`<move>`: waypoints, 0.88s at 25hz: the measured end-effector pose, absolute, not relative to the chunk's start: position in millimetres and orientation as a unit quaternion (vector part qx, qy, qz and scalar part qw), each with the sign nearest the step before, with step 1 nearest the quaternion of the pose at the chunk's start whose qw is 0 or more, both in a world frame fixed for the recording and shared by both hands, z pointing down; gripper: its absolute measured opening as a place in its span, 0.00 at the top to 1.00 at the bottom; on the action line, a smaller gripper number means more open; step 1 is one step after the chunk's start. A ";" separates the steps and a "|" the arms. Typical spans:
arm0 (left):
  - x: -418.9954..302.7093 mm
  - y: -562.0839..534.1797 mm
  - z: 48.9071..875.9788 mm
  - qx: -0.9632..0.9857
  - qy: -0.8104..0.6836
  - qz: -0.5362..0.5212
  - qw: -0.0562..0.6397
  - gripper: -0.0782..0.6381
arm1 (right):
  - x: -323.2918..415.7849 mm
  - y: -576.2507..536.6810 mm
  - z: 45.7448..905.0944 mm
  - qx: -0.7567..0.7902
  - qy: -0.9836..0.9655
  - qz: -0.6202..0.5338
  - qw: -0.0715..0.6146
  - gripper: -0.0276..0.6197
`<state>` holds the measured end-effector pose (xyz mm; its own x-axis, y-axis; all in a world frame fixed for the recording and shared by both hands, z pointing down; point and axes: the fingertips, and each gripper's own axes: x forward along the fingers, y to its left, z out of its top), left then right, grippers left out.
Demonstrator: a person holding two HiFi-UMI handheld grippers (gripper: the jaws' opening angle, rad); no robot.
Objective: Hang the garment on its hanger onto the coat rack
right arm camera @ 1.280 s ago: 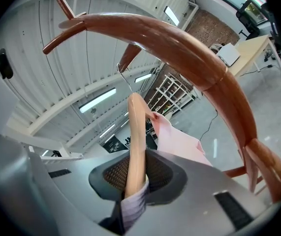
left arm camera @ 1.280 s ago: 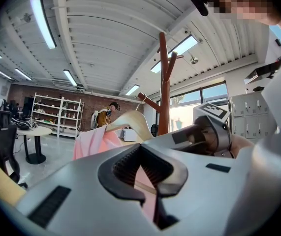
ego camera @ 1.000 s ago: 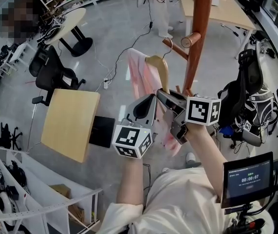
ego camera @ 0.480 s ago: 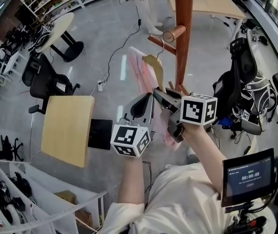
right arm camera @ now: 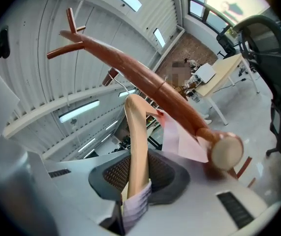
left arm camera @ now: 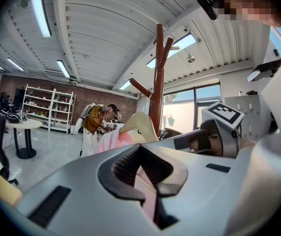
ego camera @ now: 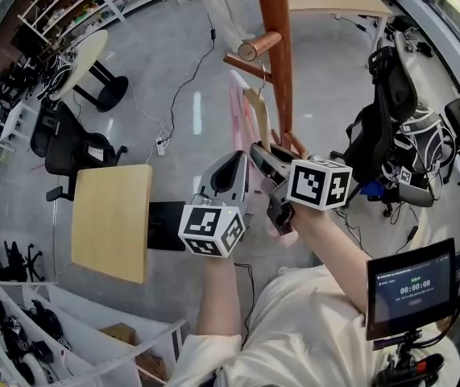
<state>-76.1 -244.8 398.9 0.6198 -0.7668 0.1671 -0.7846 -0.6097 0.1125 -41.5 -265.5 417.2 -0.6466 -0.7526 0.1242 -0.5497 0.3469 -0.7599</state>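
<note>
The right gripper point(right arm camera: 138, 178) is pinching the lower arm of the pale wooden hanger point(right arm camera: 134, 132), with a fold of ribbed whitish cloth caught in beside it. The left gripper point(left arm camera: 147, 176) is pressing its jaws together on a strip of the thin pink garment point(left arm camera: 111, 140). In the head view the garment is hanging from the hanger at upper centre of the frame, just beside the reddish-brown wooden coat rack point(ego camera: 273, 47).

The thin metal hook point(ego camera: 261, 72) is sitting just under the round-ended peg point(ego camera: 250, 51); whether it is touching is unclear. The likeliest failure is the hook sliding past the peg's end rather than over it, since the hanger is being held far from the hook and could be swivelling in the jaws. The left gripper's pull on the cloth could also be dragging the garment off the hanger's shoulder.

Only the head view is showing hook against peg. Only the right gripper view is showing the wood and cloth clamped together, and only the left gripper view is showing pink fabric between those jaws.
</note>
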 end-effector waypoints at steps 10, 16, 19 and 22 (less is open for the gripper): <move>-69.6 -244.2 408.0 0.899 -0.425 0.055 0.089 0.88 | -31.2 -266.9 428.9 -0.418 0.792 -0.414 0.163 0.86; -61.7 -244.0 414.8 0.902 -0.418 0.059 0.092 0.88 | -28.6 -269.2 433.9 -0.414 0.794 -0.412 0.172 0.86; -61.8 -238.5 416.4 0.903 -0.415 0.060 0.091 0.88 | -30.6 -264.1 432.2 -0.404 0.795 -0.412 0.189 0.86; -72.5 -224.1 407.8 0.904 -0.414 0.057 0.090 0.88 | -43.5 -246.8 419.6 -0.387 0.796 -0.414 0.211 0.85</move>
<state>-72.5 -224.1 407.8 0.6502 -0.7387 0.1778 -0.7593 -0.6403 0.1161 -43.5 -246.8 419.6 -0.6118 -0.7909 -0.0148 -0.4419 0.3573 -0.8228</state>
